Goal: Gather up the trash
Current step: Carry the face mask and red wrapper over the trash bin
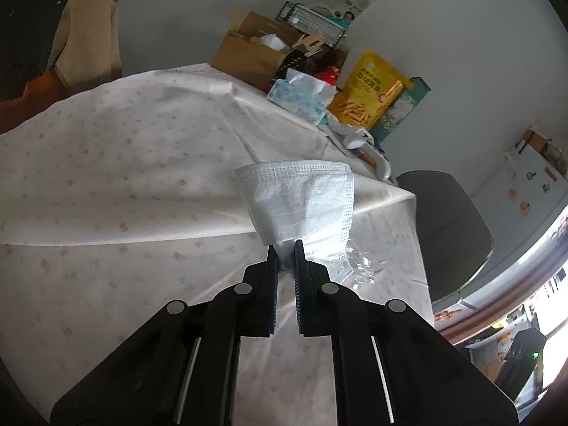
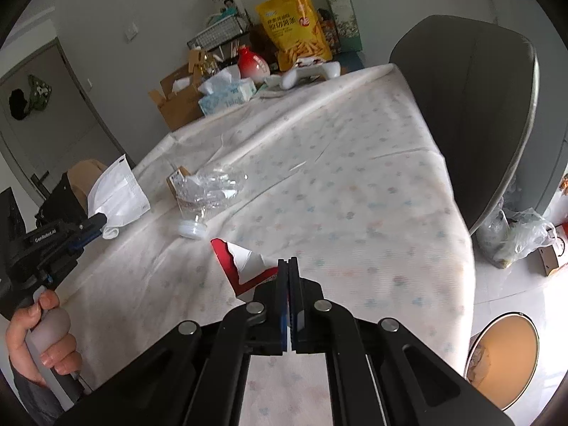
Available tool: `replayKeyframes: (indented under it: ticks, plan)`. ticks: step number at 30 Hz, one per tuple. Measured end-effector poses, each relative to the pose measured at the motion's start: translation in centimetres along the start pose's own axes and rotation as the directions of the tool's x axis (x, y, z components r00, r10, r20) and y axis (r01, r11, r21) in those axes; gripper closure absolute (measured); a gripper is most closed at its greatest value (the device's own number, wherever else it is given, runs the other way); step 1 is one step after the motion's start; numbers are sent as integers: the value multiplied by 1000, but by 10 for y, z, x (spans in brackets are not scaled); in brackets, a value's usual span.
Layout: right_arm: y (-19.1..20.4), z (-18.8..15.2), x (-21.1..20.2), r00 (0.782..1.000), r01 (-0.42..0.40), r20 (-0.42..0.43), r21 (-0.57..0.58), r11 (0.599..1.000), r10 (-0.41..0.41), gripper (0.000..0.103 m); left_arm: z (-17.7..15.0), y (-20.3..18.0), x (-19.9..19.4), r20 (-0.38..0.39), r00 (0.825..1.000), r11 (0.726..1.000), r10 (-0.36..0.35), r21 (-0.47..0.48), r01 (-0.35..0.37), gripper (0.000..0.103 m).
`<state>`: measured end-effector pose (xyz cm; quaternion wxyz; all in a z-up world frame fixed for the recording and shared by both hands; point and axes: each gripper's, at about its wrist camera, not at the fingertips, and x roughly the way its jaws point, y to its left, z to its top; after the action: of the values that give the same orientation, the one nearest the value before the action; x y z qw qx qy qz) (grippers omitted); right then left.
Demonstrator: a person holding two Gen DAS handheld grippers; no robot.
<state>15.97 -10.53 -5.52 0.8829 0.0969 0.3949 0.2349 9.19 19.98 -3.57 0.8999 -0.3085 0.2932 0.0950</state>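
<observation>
Seemingly crumpled white face mask [image 1: 301, 198], pinched

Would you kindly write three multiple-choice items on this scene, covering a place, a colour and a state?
1. Where does the crushed clear bottle lie?
A. on the tablecloth
B. on the grey chair
C. inside the cardboard box

2. What colour is the snack bag at the table's far end?
A. green
B. yellow
C. purple

3. What is the left gripper doing?
A. standing open over nothing
B. gripping the bottle
C. pinching a white face mask

Answers: A, the bottle rests on the cloth; B, the bag is plainly yellow; C, the mask hangs from its closed fingers.
</observation>
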Motion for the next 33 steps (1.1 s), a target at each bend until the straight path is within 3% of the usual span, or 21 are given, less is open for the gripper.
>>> replayKeyframes:
  ticks: [15,33]
  plan:
    - [-30,0,-45,998,7,68,47,999,-10,102,-27,-67,-11,-28,996,990,-88,111,90,94]
    - [-102,-1,-92,988,72,129,141,987,-90,102,-65,-146,19,-138,979,960,-149,219,177,94]
